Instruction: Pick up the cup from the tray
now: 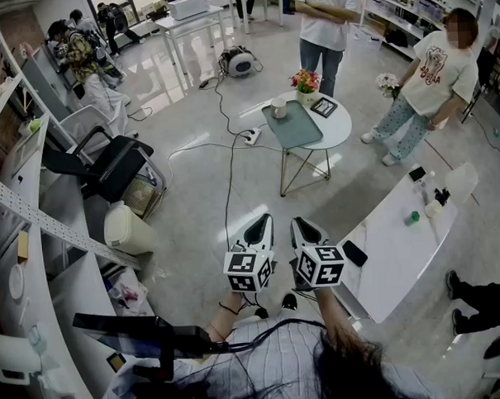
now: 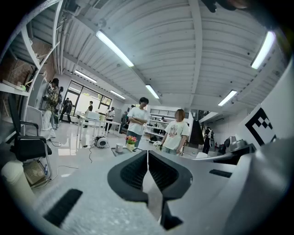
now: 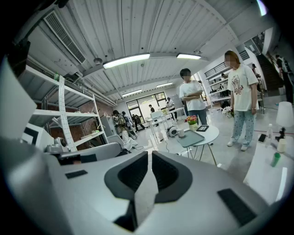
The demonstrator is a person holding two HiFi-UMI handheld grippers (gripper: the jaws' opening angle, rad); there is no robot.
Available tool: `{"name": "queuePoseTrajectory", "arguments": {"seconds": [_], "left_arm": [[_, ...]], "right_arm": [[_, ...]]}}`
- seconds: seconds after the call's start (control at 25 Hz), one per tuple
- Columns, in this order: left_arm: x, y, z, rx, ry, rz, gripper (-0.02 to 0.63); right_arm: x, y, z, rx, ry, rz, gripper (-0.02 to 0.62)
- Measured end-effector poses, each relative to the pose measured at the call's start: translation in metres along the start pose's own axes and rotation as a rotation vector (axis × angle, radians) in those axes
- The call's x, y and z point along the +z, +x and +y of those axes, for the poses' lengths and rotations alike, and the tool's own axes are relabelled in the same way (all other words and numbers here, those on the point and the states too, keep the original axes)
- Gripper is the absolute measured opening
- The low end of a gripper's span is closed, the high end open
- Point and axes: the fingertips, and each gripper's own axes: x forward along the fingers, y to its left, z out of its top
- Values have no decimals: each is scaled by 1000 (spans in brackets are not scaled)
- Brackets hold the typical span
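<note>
A white cup [image 1: 279,107] stands at the far end of a grey-green tray [image 1: 295,128] on a small round white table [image 1: 336,131], a few steps ahead of me. Both grippers hang low and close to my body, far from the table. My left gripper [image 1: 260,225] is shut with nothing in it, and so is my right gripper [image 1: 303,226]. The left gripper view has its shut jaws [image 2: 147,154] below the distant cup [image 2: 119,148]. In the right gripper view the closed jaws [image 3: 150,157] sit left of the cup [image 3: 181,133] and tray [image 3: 192,138].
A flower pot [image 1: 304,81] and a black tablet [image 1: 324,107] share the round table. Two people stand behind it. A long white table [image 1: 401,242] with bottles and a phone is at my right. A cable and power strip [image 1: 250,137] cross the floor. An office chair [image 1: 108,168], bin [image 1: 127,229] and shelving are at left.
</note>
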Motion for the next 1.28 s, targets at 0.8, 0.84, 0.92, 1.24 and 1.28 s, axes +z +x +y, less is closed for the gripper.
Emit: {"name": "queuePoseTrajectory", "arguments": {"seconds": [0.8,0.84,0.92,1.24,1.28], "left_arm": [[-8,52,-18,53,-7,-1,20],[-9,56,-19,56,-7,-1,20],[-11,63,-21,59,-5,4,20],[-11,85,-14,91,-5,22,20],[-10,90,-12,92,-4,22,20]], "right_arm": [[18,15,-49,79,-20,-24,48],[19,17,-53,79,-29,-23,48],[21,22,-60,77,-39,-23,48],[24,46,-73,114,-13,11,48],[25,50,-75,115,-14,14,48]]}}
